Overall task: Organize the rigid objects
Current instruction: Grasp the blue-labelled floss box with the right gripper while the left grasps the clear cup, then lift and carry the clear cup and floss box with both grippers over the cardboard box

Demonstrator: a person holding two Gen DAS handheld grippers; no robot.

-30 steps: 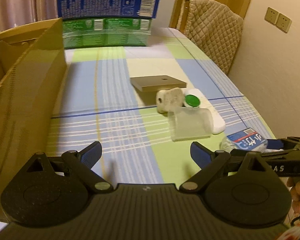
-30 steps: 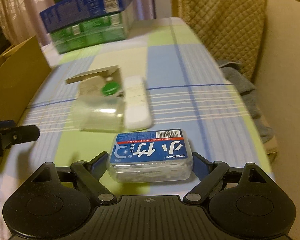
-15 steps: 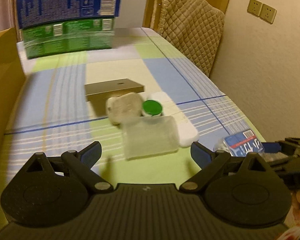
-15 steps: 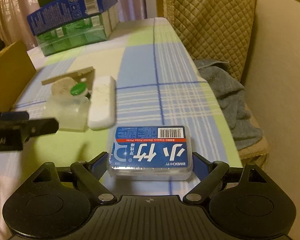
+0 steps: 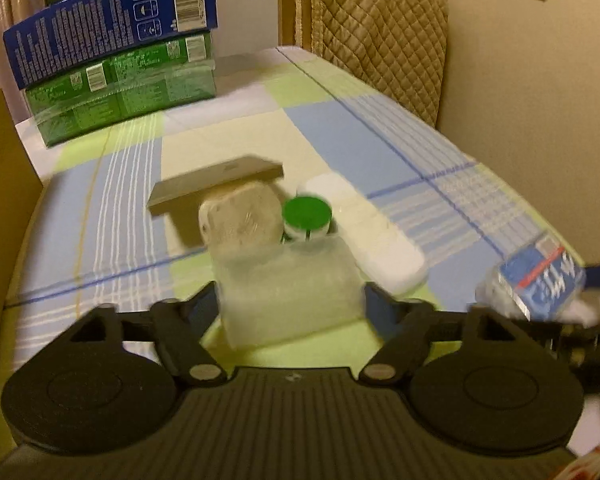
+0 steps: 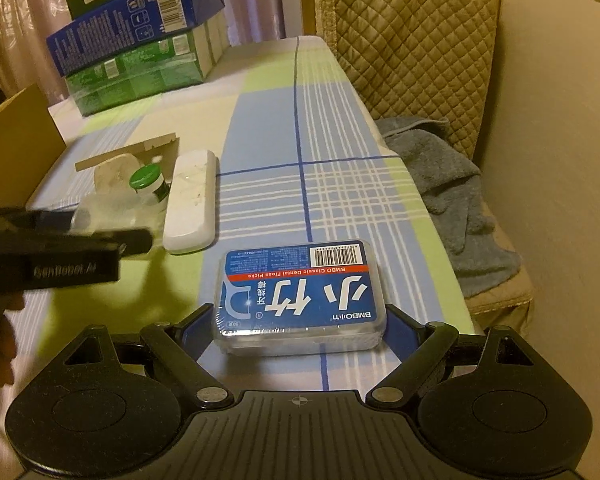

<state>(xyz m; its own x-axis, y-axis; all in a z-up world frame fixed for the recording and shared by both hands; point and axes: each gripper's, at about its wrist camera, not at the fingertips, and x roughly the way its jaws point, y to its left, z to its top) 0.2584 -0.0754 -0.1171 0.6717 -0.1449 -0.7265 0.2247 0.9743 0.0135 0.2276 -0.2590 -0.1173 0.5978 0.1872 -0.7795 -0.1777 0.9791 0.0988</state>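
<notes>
My right gripper (image 6: 300, 320) is shut on a blue-labelled clear box of dental floss picks (image 6: 300, 292), held above the table; the box also shows at the right of the left wrist view (image 5: 540, 280). My left gripper (image 5: 290, 304) is open, its fingers on either side of a clear plastic box (image 5: 288, 292) on the table. Behind that box lie a beige lump (image 5: 240, 216), a green-capped jar (image 5: 307, 216), a white oblong case (image 5: 372, 236) and a flat tan box (image 5: 216, 184).
A cardboard box wall (image 5: 0, 184) stands at the left. Stacked blue and green cartons (image 5: 116, 52) sit at the table's far end. A quilted chair (image 6: 412, 40) with a grey towel (image 6: 452, 184) stands beyond the table's right edge.
My left gripper has moved forward and right until the clear plastic box sits between its open fingers. My right gripper has kept the floss box and shifted right.
</notes>
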